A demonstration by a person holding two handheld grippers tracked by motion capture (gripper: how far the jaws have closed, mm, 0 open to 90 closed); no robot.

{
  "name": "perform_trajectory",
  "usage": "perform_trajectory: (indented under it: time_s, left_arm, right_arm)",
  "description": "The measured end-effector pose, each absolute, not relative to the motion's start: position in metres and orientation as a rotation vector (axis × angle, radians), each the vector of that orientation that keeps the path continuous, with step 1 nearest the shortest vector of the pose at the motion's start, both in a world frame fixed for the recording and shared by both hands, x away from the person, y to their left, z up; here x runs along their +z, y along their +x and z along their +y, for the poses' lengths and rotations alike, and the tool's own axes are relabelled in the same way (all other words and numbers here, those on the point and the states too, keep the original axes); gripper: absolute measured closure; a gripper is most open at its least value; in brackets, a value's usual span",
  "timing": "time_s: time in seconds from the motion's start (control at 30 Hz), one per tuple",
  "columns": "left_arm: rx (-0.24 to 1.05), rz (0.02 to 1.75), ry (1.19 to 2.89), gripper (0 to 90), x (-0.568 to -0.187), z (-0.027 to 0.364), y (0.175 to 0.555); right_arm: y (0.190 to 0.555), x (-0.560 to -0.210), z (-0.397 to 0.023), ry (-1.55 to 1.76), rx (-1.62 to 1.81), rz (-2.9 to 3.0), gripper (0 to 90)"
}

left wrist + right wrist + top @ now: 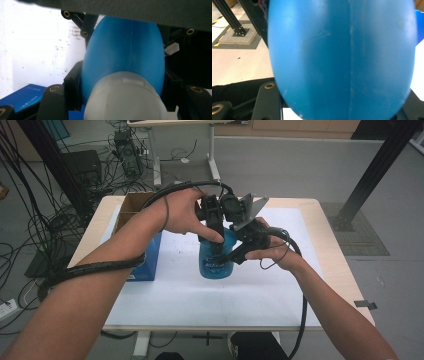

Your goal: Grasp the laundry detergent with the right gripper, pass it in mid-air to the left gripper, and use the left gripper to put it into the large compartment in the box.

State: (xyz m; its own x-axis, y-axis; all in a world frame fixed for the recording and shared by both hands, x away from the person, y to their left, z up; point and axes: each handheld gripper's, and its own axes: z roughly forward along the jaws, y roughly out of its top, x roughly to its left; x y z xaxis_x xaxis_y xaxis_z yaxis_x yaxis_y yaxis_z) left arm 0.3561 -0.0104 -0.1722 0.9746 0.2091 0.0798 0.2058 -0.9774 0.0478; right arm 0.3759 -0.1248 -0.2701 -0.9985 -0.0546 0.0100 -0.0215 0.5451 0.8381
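Blue bottle [216,260] stands upright mid-surface, near the far edge. I have my left tool [216,237] clamped on its upper body below the white cap [125,97], right tool [239,251] clamped alongside. Grasp looks done; opening or lifting remains.

No lettering on bottle [216,262] or box [23,97] is legible.

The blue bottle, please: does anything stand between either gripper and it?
Nothing visible does. The left gripper is shut on the blue bottle near its white cap, and the right gripper is shut on its body, jaws on either side. The blue box lies apart to the side.
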Motion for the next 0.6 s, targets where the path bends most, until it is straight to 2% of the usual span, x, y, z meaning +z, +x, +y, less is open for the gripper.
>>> perform_trajectory:
  time_s: [0.3,0.43,0.6]
  left_arm:
    - [0.119,0.309,3.104,37.1,-0.1722,-0.0117,0.3573]
    - [0.121,0.317,3.107,37.1,-0.1732,-0.0121,0.3573]
    - [0.124,0.311,3.119,37.1,-0.1701,-0.0123,0.3578]
  right_arm:
    - [0.3769,-0.2707,-0.1255,0.072,-1.491,-2.71,39.5]
    - [0.3775,-0.2706,-0.1274,0.083,-1.502,-2.697,35.8]
    - [0.3755,-0.274,-0.128,0.058,-1.443,-2.744,27.0]
